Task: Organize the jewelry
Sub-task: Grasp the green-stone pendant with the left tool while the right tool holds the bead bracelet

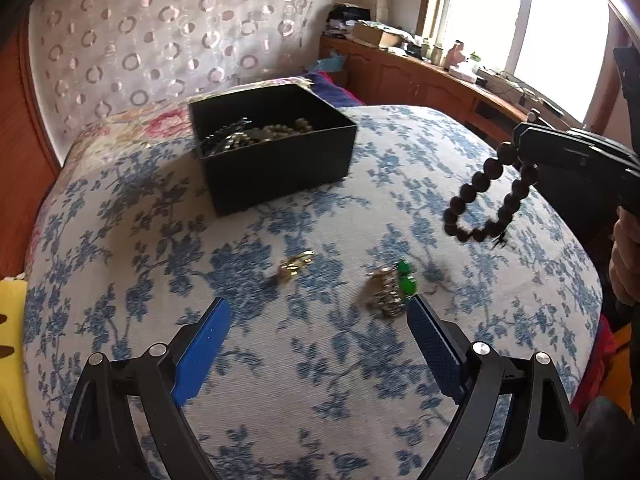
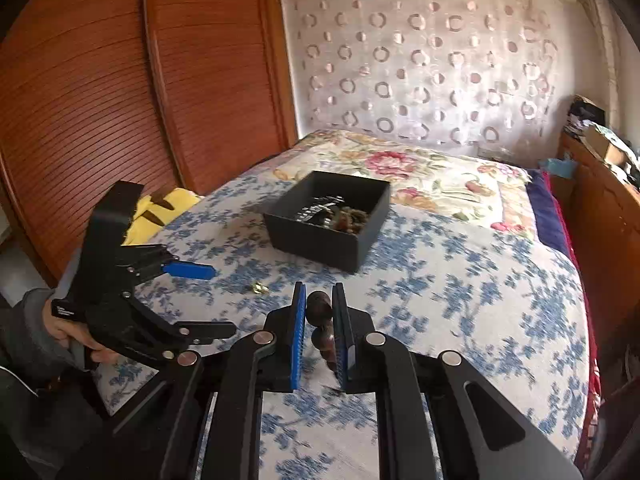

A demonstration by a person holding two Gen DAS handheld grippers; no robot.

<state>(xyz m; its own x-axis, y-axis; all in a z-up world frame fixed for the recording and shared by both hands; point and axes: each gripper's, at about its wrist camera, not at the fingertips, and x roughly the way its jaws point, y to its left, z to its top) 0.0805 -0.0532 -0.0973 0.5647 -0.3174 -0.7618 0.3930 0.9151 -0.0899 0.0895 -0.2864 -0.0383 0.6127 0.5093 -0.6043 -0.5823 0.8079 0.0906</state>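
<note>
A bracelet of round, dark, matte beads hangs as a loose loop from the right gripper, whose ribbed blue pads stand narrow and pinch one stretch of the strand; from the right wrist view the beads caught between the pads look brown and glossy, like polished wood, and the rest of the loop dangles clear above the bed with a small dark tuft at its lowest point. Below it on the cover lie the loose pieces: a tangled heap of silvery metal jewelry with two bright green stones, just ahead of the left gripper's right-hand pad, and a small gold-coloured piece well apart from it, further left. The left gripper is spread wide with nothing between its flat blue pads, hovering over the bedspread. Beyond the loose pieces sits a square black box, open-topped with straight matte walls, holding a jumble of pale beads and shiny metal links. Everything rests on a coarse woven bedspread, off-white with blue floral sprigs, which gives way to a pink-flowered quilt toward the padded headboard, covered in sheer fabric patterned with rings. Slatted reddish wood doors stand beside the bed.
</note>
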